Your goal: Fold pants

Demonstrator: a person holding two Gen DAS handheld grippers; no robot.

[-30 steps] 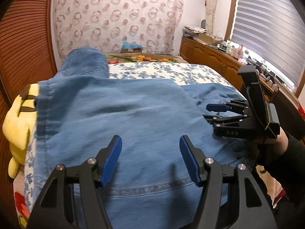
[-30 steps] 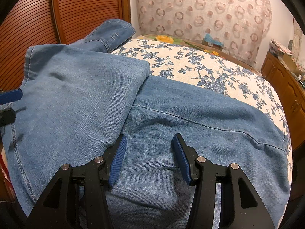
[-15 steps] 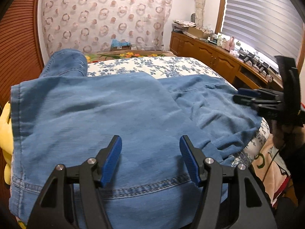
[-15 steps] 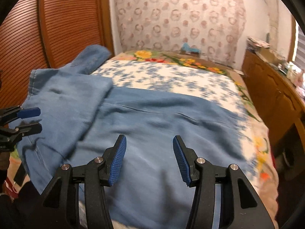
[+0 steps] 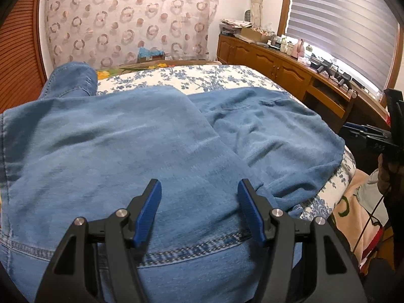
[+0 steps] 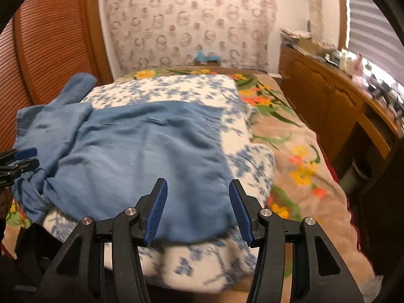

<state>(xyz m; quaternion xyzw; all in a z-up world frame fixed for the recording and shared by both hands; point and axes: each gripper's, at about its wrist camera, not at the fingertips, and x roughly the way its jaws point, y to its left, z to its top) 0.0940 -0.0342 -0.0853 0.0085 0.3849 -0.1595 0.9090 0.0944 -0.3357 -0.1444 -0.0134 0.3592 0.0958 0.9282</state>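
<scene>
- Denim pants [image 5: 141,151] are seen spread across the bed, on a white bedspread with a blue flower print [image 5: 202,78]; one part is folded over the other, its stitched hem nearest the left wrist camera.
- In the right wrist view the same pants [image 6: 141,156] are seen lying on the near left part of the bedspread [image 6: 161,88], with a bunched corner hanging off the left edge.
- Left claw [image 5: 199,209]: jaws are held about half open above the folded denim; nothing is gripped between the blue pads [image 5: 151,202].
- Right claw [image 6: 198,209]: jaws are likewise held about half open over the near edge of the pants; nothing is clamped. The frame is motion-blurred.
- The right claw is also seen at the right edge of the left wrist view [image 5: 363,132], clear of the fabric, off the side of the bed.
- The left claw's tips are seen at the left edge of the right wrist view [image 6: 24,159], just beside the bunched corner; contact cannot be told.
- Writing: pale lettering is present on the right claw's body in the left wrist view, but it is too small to be read.
- A floral blanket [image 6: 298,151] is seen under the bedspread; a wooden cabinet [image 5: 272,68] carrying small items stands along the window wall.
</scene>
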